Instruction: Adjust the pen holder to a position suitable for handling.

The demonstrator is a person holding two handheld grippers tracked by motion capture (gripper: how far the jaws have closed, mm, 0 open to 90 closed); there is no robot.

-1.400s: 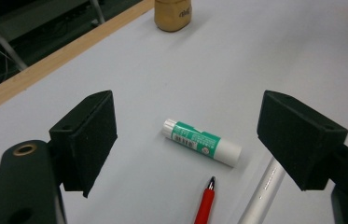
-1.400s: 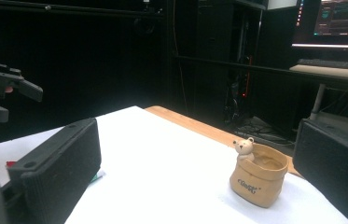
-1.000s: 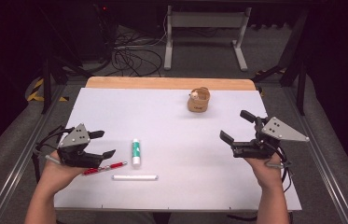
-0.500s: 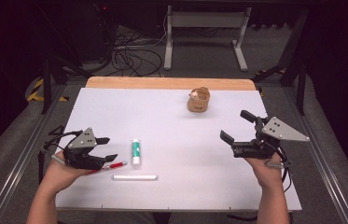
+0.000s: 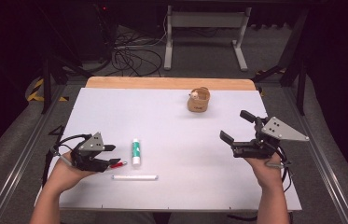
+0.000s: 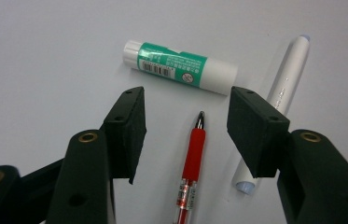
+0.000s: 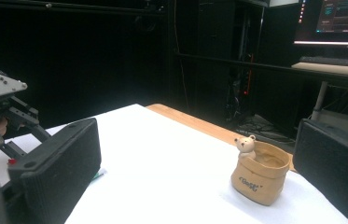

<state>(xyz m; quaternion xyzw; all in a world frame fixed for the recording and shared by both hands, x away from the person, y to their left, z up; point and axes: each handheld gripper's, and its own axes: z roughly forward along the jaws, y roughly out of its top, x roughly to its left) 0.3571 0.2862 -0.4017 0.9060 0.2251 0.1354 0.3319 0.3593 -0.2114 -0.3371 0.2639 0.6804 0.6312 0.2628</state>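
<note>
A red pen lies on the white table sheet, its tip pointing at a green-and-white glue stick. My left gripper is low over the pen, one pad on each side of the barrel. Its jaws have just been closing, but there is still a gap at each pad, so it is open. In the high view the left gripper is at the near left, with the red pen poking out of it. My right gripper hovers open and empty at the right, facing a tan bear pot.
A white pen lies just nearer than the glue stick, close to the left gripper's right jaw. The bear pot stands at the back middle, near the wooden table edge. Metal rails run along both sides.
My left gripper has sunk onto the red pen and its jaws have narrowed around it. The right gripper has kept still.
</note>
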